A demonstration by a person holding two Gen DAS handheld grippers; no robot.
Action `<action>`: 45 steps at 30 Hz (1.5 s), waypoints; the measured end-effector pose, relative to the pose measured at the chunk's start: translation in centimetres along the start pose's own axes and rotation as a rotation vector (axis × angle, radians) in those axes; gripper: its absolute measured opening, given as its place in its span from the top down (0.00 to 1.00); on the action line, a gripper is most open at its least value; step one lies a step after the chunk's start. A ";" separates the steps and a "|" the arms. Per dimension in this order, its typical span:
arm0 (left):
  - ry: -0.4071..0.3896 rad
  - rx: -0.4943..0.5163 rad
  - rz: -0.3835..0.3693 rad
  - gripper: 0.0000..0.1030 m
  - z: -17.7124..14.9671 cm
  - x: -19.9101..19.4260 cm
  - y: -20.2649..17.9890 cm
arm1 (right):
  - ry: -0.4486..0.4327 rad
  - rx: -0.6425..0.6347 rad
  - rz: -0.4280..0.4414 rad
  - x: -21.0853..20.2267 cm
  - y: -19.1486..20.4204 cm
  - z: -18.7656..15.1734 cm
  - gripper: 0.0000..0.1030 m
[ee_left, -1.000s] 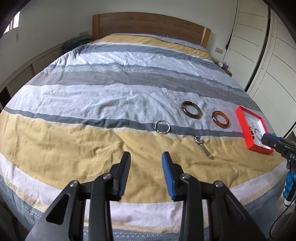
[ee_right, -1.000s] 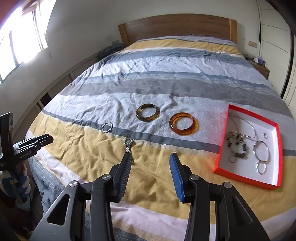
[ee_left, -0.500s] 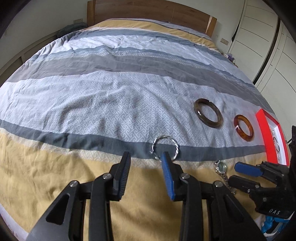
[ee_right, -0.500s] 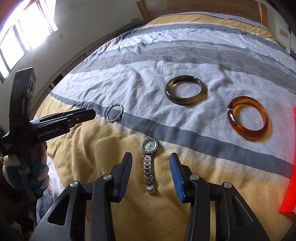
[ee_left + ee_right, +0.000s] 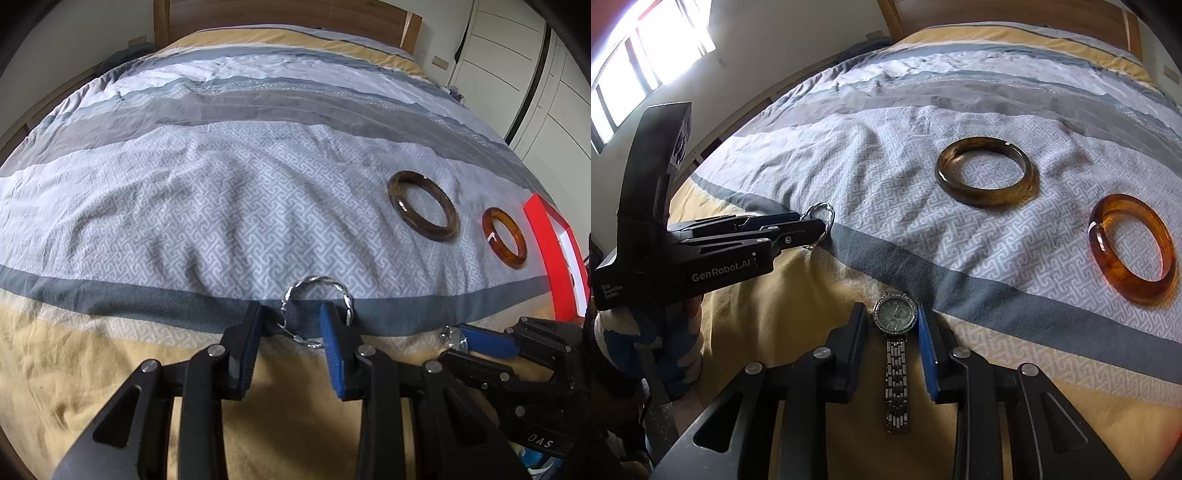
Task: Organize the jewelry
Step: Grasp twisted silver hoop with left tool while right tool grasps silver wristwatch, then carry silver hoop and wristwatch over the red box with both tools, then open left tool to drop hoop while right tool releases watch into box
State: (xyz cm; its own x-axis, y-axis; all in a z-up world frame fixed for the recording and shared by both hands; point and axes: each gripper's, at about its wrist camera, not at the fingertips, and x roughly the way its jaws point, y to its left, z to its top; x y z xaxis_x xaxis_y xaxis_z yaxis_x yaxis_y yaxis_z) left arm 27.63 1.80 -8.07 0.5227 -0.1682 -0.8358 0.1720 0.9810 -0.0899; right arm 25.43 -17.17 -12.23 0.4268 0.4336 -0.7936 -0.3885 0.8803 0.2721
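Both claws have dropped onto the bed, closing. Left claw straddles the twisted silver bracelet, pads not yet pressing. Right claw brackets the watch, ungripped. Brown bangle at one o'clock, amber bangle at two.

Twisted shiny silver metal bracelet. Polished steel link-band watch w/ glassy green dial. Glossy dark-brown resin bangle; glossy translucent amber bangle at its 4 o'clock. Matt, wrinkled striped cotton bedspread.
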 end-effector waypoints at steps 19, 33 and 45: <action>-0.022 0.005 -0.016 0.94 -1.2 -5.1 -3.5 | -0.083 0.016 -0.081 -7.9 -0.2 -1.6 0.76; -0.091 0.145 -0.151 0.94 0.0 -11.4 -15.9 | -0.254 0.136 -0.227 -21.5 -6.3 -5.5 0.76; -0.022 0.311 -0.298 0.94 0.5 -7.7 -32.1 | -0.272 0.298 -0.415 -27.5 -19.0 -10.1 0.76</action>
State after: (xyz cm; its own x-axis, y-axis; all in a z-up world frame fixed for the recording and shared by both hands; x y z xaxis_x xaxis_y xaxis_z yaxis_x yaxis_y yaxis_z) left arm 18.57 -28.41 1.50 0.4289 -0.4452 -0.7860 0.5598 0.8139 -0.1556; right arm 12.78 -47.76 -1.04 0.7043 0.0394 -0.7088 0.0865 0.9862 0.1409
